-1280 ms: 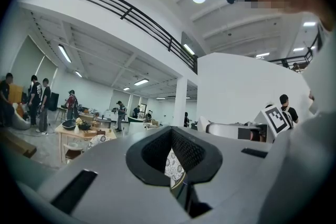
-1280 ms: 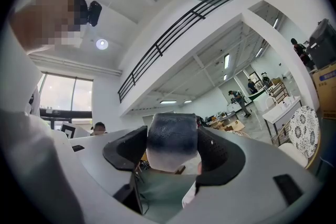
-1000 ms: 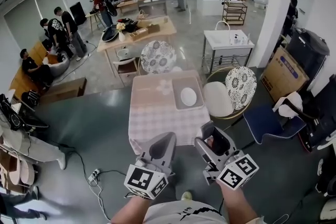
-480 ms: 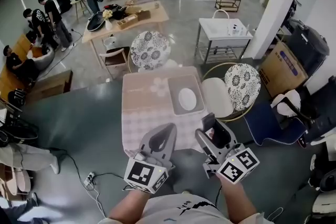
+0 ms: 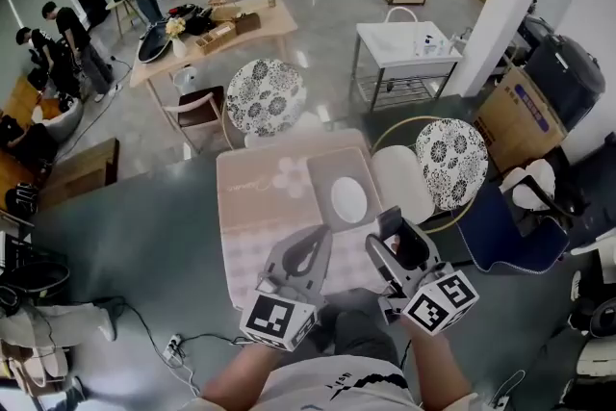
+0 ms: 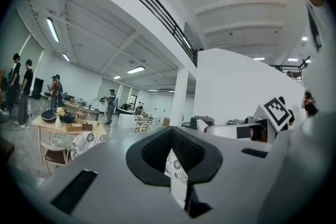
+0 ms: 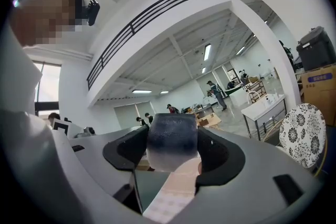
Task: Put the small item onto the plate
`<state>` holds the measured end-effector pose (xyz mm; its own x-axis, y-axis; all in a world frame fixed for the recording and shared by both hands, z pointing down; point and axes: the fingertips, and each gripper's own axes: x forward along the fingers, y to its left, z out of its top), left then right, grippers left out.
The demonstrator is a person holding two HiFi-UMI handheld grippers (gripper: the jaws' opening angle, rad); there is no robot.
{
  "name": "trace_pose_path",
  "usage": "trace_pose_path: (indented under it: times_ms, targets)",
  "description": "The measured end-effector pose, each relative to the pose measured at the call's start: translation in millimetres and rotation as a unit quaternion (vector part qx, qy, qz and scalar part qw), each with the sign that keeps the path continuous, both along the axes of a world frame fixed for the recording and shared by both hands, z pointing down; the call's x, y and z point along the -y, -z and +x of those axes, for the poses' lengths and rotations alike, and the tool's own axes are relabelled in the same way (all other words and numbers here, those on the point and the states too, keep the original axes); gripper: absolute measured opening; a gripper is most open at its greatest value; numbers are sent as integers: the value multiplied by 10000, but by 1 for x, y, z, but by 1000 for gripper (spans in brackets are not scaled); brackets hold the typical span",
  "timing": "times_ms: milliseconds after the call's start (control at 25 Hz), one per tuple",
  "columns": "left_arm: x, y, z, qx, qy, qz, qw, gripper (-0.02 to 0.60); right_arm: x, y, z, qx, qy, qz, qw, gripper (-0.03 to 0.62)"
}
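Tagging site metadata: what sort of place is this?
Probably a big open hall used as a mock-home workspace: a cloth-covered table, a freestanding sink unit, and people standing around farther off.

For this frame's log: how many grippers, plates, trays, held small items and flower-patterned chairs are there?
grippers: 2, the left gripper and the right gripper
plate: 1
tray: 1
small item, clamped in the right gripper: 1
patterned chairs: 2
Total: 7
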<state>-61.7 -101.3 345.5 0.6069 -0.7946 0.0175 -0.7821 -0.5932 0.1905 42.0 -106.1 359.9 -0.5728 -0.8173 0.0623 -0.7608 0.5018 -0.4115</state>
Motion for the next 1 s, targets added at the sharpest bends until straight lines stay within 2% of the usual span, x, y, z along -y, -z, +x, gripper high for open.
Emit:
trace_pose_path:
  times_ms: [280, 480, 720, 1000]
  targets:
    - [64, -20, 7, 35, -13, -122, 9999, 6, 71, -39, 5, -232, -19, -178, 9996, 310]
    - [115, -45, 14, 44, 204, -242, 9995, 6, 121, -90, 11, -591, 167, -472, 9970, 310]
    - [156, -97, 29, 158, 213, -537, 9982, 6, 152, -174, 15, -899, 375, -1106, 9891, 310]
    - [187, -175, 38, 218, 153, -978, 9949, 6, 174, -274, 20, -1283, 394, -1708, 9761, 310]
